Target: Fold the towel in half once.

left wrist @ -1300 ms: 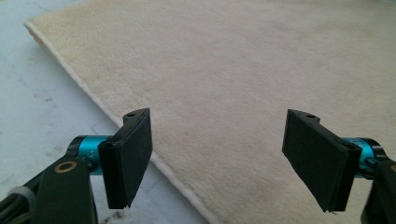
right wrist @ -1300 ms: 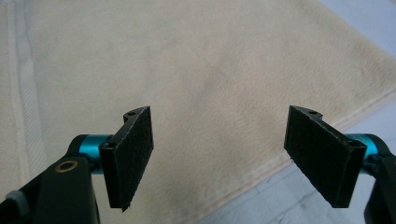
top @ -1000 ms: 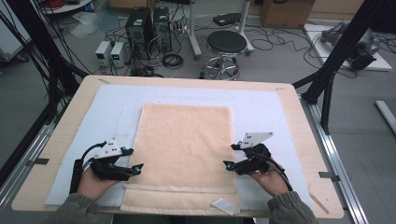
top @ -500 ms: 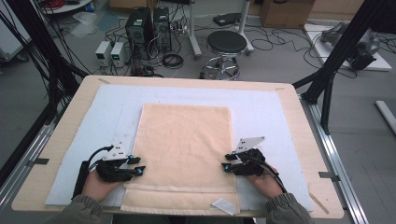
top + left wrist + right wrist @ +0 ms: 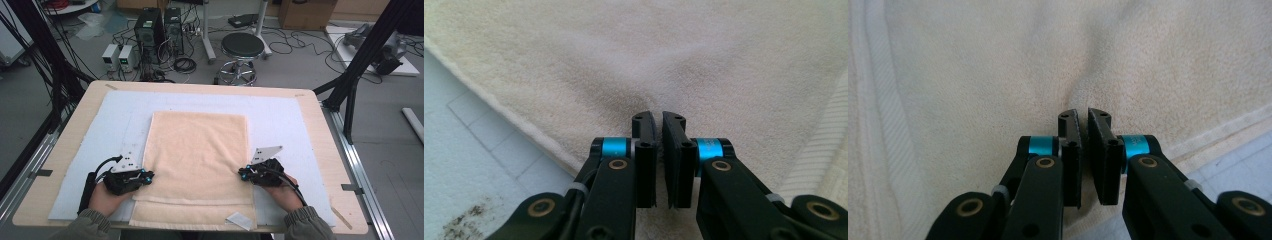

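We hold 2 tongs at a wooden table (image 5: 320,130) covered by a pale blue mat (image 5: 280,115). A cream towel (image 5: 197,150) lies flat on the mat, with its near end folded so that a second layer shows along the edge closest to us.

Our left tongs (image 5: 149,176) sit at the towel's left edge, near the bottom, pointing inward across the cloth. Our right tongs (image 5: 242,174) sit at the right edge, level with the left pair and pointing toward it. The 2 are well apart, with the width of the towel between them.

Both pairs have just been closing. In the left gripper view the tongs (image 5: 658,120) stand almost together, tips pressed down on the towel (image 5: 704,60), and the cloth puckers into a small dark crease right in front of them. The blue mat (image 5: 469,165) shows at the left of that view, so the pinch lies just inside the towel's hem. In the right gripper view the tongs (image 5: 1083,119) are likewise nearly shut on the towel (image 5: 998,75), and a raised ridge of cloth runs up from between the tips. The hem and a strip of mat (image 5: 1243,160) show at the lower right there.

A small white label (image 5: 239,220) lies on the mat by the towel's near right corner. Beyond the table a black stool (image 5: 242,47) stands on the floor among cables, with 2 dark computer towers (image 5: 160,30) to its left.
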Tool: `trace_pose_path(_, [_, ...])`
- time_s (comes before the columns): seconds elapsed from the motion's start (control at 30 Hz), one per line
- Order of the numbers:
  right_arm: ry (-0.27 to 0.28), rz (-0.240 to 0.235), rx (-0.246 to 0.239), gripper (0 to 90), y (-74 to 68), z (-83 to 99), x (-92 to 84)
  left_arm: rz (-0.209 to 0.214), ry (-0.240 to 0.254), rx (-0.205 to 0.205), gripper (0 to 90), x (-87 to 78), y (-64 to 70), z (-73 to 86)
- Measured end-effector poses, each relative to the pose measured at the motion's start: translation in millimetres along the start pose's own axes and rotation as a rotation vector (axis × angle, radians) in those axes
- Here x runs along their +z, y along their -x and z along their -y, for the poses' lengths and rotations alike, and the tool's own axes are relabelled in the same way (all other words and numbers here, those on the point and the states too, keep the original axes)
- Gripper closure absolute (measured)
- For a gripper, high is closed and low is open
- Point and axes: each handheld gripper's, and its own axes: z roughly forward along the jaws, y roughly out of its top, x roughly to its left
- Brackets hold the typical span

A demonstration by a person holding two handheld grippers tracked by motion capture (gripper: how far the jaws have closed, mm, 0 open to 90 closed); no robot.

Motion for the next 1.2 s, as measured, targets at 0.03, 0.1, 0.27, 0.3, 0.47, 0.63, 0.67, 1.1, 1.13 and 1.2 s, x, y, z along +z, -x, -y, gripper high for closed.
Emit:
trace_pose_path(0.03, [0.005, -0.005, 0.006, 84.7, 0.4, -0.6, -1.5, 0.003, 0.003, -0.003, 85.0, -1.8, -0.4, -0.8])
trace_pose_path(0.1, [0.020, -0.010, 0.008, 84.9, 0.9, -2.5, -5.2, 0.003, 0.019, -0.005, 85.3, -5.4, 0.1, -3.1])
trace_pose_path(0.27, [0.048, -0.005, 0.004, 85.1, -0.1, -10.1, -15.8, 0.006, 0.064, 0.001, 85.5, -18.1, 3.4, -12.4])
trace_pose_path(0.3, [0.058, -0.005, 0.003, 85.1, -1.2, -12.6, -19.4, 0.004, 0.075, 0.001, 85.5, -21.4, 4.8, -14.6])
trace_pose_path(0.47, [0.094, -0.012, -0.009, 85.1, -7.9, -20.9, -38.1, 0.014, 0.100, 0.027, 85.5, -42.3, 14.0, -23.8])
trace_pose_path(0.63, [0.100, -0.025, -0.045, 85.1, -26.8, -24.8, -59.1, 0.037, 0.100, 0.039, 85.5, -58.5, 26.3, -22.6])
trace_pose_path(0.67, [0.104, -0.024, -0.052, 85.0, -29.9, -24.8, -61.5, 0.047, 0.094, 0.036, 85.5, -60.5, 29.5, -20.5])
trace_pose_path(1.1, [0.094, -0.041, -0.015, 61.8, -39.2, -8.6, -52.0, 0.064, 0.016, -0.002, 60.5, -42.3, 30.7, 6.6])
trace_pose_path(1.13, [0.097, -0.037, -0.023, 61.5, -41.0, -8.0, -51.6, 0.061, 0.009, 0.000, 60.1, -41.4, 31.3, 7.3])
trace_pose_path(1.2, [0.116, -0.060, -0.032, 61.1, -43.0, -6.6, -51.3, 0.069, 0.015, 0.010, 59.5, -41.1, 32.2, 7.3])
